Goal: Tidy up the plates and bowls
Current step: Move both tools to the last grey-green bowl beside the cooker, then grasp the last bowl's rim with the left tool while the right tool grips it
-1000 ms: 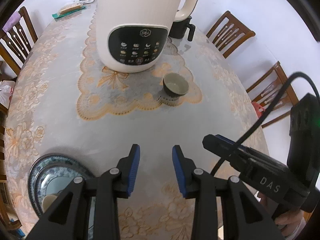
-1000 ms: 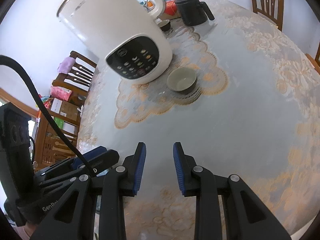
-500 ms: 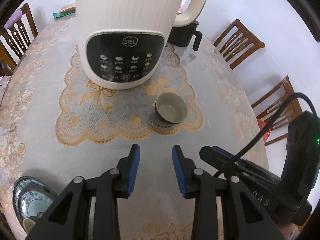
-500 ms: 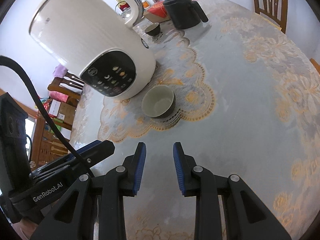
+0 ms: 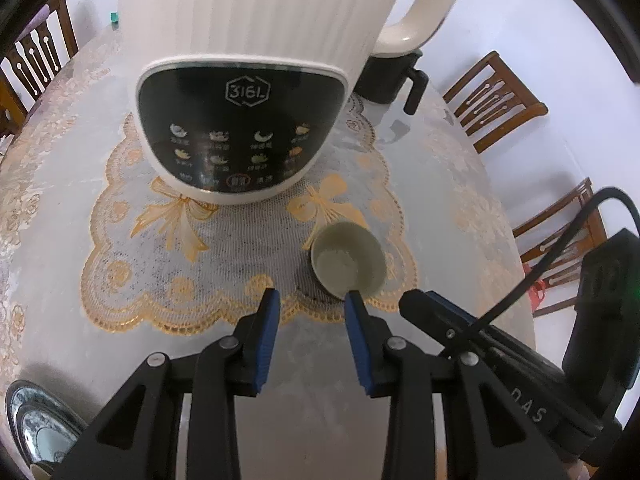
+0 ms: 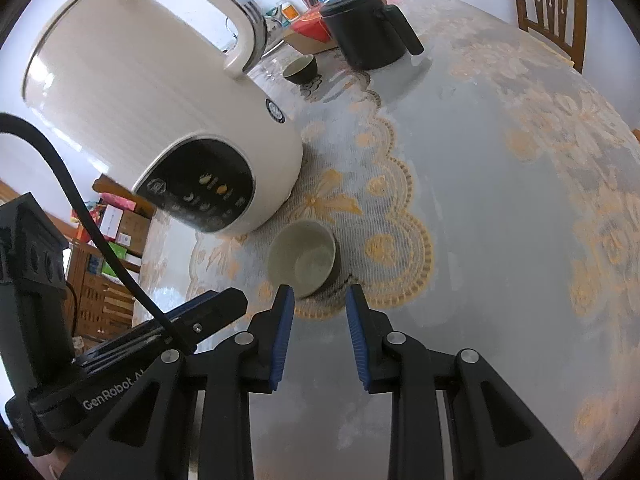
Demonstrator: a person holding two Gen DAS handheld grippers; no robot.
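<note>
Here, both grippers part-open, empty, near bowl (image 6: 302, 256)

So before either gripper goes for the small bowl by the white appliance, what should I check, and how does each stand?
1. Small bowl upright on the lace mat: ok.
2. Bowl empty: ok.
3. Right gripper open, nothing between the fingers: ok.
4. Left gripper open, holding nothing: ok.
5. Bowl apart from the white appliance: ok.
6. Either gripper touching the bowl's rim: cannot tell.
</note>
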